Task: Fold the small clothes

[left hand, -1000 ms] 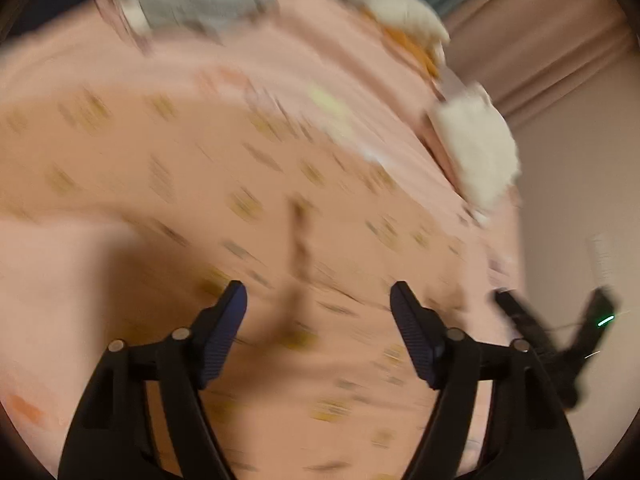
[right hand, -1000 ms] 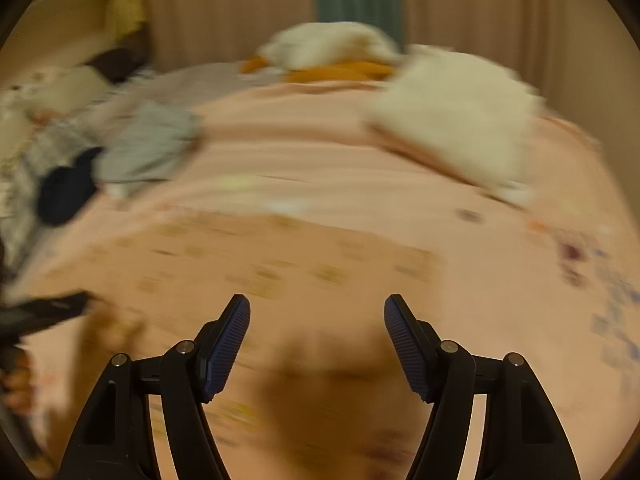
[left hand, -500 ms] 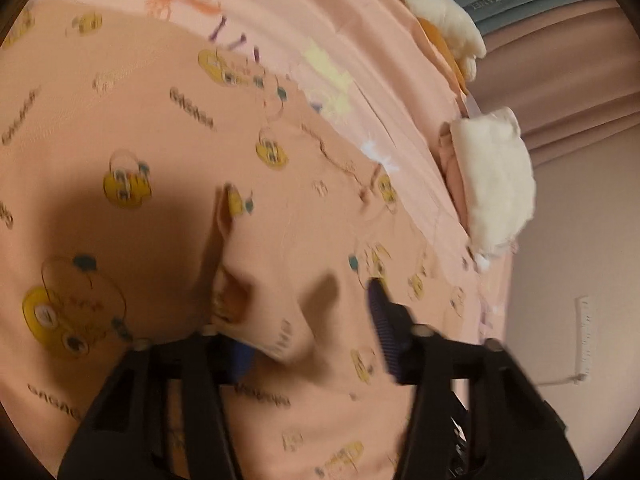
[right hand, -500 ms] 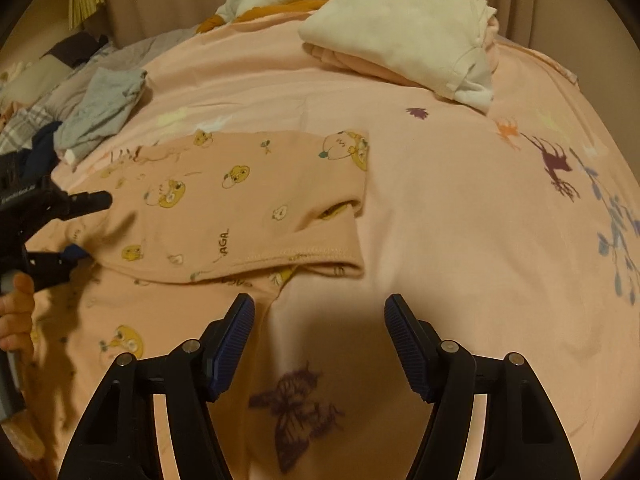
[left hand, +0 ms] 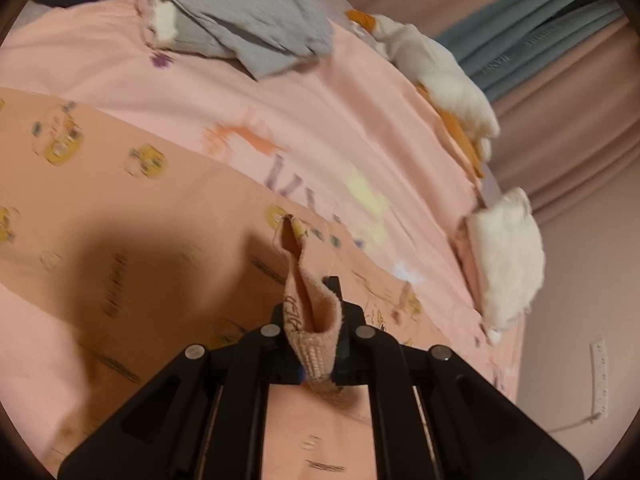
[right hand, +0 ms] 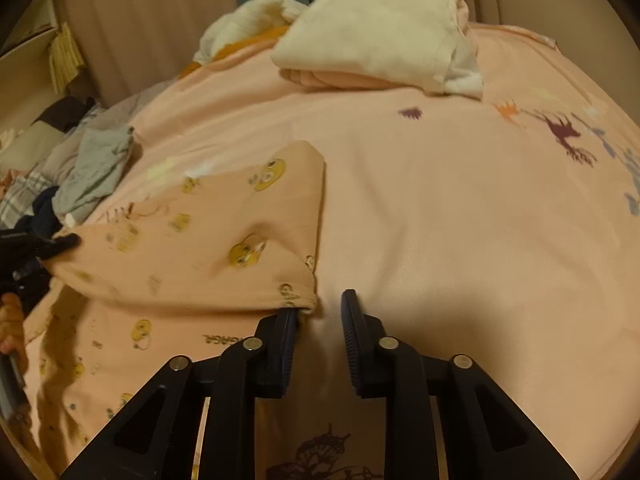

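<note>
A peach garment (right hand: 200, 248) printed with yellow birds lies spread on the pink bedsheet (right hand: 440, 200). My left gripper (left hand: 316, 344) is shut on a ribbed edge of the peach garment (left hand: 120, 220), and a fold of cloth stands up between its fingers. In the right wrist view that left gripper (right hand: 48, 246) holds the garment's left side raised, with a hand (right hand: 10, 320) behind it. My right gripper (right hand: 320, 312) hangs low at the garment's near right corner, its jaws closing. The corner touches the left fingertip (right hand: 290, 320); mostly sheet shows in the gap.
A folded white and pink stack (right hand: 372, 32) sits at the far edge of the bed, with white and orange cloth (right hand: 244, 28) behind it. A grey garment (right hand: 96, 160) and a pile of clothes lie at the left. Curtains (right hand: 152, 20) hang beyond.
The left gripper went from wide open to shut on the garment's edge and pulled it up. The right gripper dropped to the garment's corner and its jaws narrowed.
</note>
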`<state>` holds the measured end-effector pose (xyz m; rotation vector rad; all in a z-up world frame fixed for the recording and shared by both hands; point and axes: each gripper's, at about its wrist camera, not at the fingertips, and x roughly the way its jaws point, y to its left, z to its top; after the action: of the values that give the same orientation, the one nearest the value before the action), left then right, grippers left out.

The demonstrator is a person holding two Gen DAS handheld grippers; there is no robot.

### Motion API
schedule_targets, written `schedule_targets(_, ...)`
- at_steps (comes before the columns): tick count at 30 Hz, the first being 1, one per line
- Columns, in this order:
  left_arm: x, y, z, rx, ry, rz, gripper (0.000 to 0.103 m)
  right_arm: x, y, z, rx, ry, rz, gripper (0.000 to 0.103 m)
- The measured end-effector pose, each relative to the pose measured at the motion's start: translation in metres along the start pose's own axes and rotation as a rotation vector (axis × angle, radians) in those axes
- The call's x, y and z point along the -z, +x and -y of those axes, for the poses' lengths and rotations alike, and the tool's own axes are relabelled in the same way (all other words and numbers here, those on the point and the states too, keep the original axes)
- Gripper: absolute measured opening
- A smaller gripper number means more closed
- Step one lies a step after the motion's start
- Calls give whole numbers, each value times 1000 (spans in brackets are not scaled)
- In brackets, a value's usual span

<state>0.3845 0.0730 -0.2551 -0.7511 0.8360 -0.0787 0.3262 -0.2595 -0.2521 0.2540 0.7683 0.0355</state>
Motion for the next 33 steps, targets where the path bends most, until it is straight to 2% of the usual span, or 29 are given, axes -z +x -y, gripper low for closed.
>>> schedule_targets(2,-2,1,-3,-27,15,11,7,-1,1,-4,21,-18,0,22)
schedule_targets(7,4,10,-17,-86,24,-30,11,2,3,0,14,-6,-9,21)
schedule_targets(12,0,5,-40,-84,-45,-46,13,4,4,-9,71,-52,-9,21)
schedule_targets(13,-3,1,-44,-93,-54,-37,10,4,4,-9,74,-55,-9,21)
schedule_targets(16,-14,-25,-58,-150,-61,23,13,4,5,-8,82,-58,-8,21)
schedule_targets(17,-18,-35,-63,-155,-66,35,16,3,5,-8,87,-58,-7,21)
schedule_targets(18,-23,-47,-70,-157,-72,42,29,3,4,-8,89,-59,-7,20)
schedule_targets(19,-27,-58,-79,-170,-80,44,51,3,5,-8,93,-62,-6,20)
schedule_targets(21,-34,-84,-99,-224,-113,70,70,4,4,-9,93,-62,-5,20)
schedule_targets(23,-40,-109,-126,-283,-159,118,72,4,4,-8,92,-60,-6,20)
schedule_targets(25,-45,-133,-160,-340,-240,124,75,4,4,-9,96,-63,-6,20)
schedule_targets(30,-44,-171,-242,-288,-473,134,75,4,5,-11,110,-74,-4,21)
schedule_targets(33,-45,-182,-271,-179,-559,200,75,4,4,-11,109,-74,-3,21)
